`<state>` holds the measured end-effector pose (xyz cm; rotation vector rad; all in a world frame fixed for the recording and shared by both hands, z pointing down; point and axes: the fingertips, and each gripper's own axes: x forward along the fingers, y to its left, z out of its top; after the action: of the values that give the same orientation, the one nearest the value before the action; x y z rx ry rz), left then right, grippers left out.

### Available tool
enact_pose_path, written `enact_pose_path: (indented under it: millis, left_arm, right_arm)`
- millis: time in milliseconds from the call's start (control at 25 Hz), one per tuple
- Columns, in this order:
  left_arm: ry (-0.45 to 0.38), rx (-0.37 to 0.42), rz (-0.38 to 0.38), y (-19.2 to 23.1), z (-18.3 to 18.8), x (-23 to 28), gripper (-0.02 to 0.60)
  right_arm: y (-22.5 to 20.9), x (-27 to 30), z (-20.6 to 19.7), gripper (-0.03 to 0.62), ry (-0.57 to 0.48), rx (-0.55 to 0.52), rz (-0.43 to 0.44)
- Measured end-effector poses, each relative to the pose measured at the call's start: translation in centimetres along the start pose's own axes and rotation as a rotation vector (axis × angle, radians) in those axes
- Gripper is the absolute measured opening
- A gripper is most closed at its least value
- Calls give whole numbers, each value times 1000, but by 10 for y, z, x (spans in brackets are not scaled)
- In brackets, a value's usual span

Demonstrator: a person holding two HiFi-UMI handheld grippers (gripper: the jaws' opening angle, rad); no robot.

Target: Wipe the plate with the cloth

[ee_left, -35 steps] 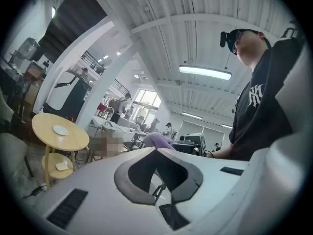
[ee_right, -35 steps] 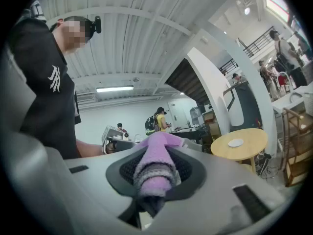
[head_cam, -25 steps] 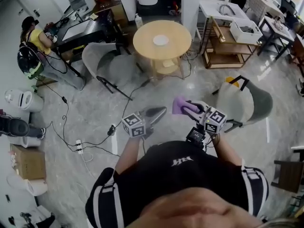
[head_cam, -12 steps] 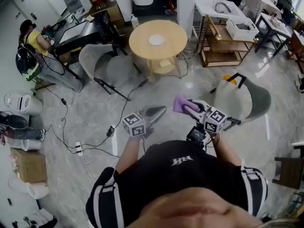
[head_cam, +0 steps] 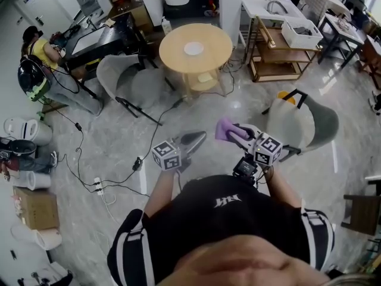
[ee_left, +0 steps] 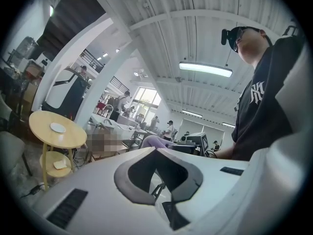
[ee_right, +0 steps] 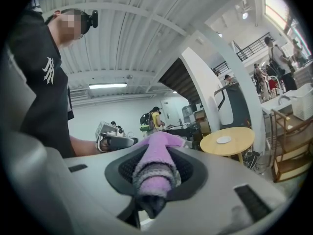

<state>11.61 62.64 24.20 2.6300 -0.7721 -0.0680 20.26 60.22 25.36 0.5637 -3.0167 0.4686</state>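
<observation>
Two grippers stay as before, short of the round table (head_cam: pixel 176 57): right gripper (head_cam: pixel 234 131) clamps one purple cloth (head_cam: pixel 224 127), left gripper (head_cam: pixel 199 137) closed, empty; one plate (head_cam: pixel 193 48) sits on that table.

Left gripper (ee_left: pixel 156 151): white body, dark pads, jaws together at the tips, nothing between them. Purple cloth (ee_left: pixel 154 141): a fold showing just past the jaw tips. Round wooden table (ee_left: pixel 34 124): far left, lower shelf beneath. White plate (ee_left: pixel 57 127): lying on the tabletop. Person (ee_left: pixel 266 102): right edge, dark printed shirt. Ceiling lamp (ee_left: pixel 205 69): long, lit, overhead
</observation>
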Motion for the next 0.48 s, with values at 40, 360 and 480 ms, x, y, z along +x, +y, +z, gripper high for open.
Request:
enact_pose_path:
  millis: [40, 360, 480]
  left_arm:
    - [1, 1, 2, 1, 0, -1, 12]
    - [10, 1, 44, 8, -5, -11, 12]
    - [12, 8, 69, 15, -6, -18, 12]
  right_arm:
    - [0, 1, 0, 100, 2, 0, -1]
    - [-4, 4, -7, 100, 36, -22, -40]
    - [-13, -1, -11, 100, 40, -26, -79]
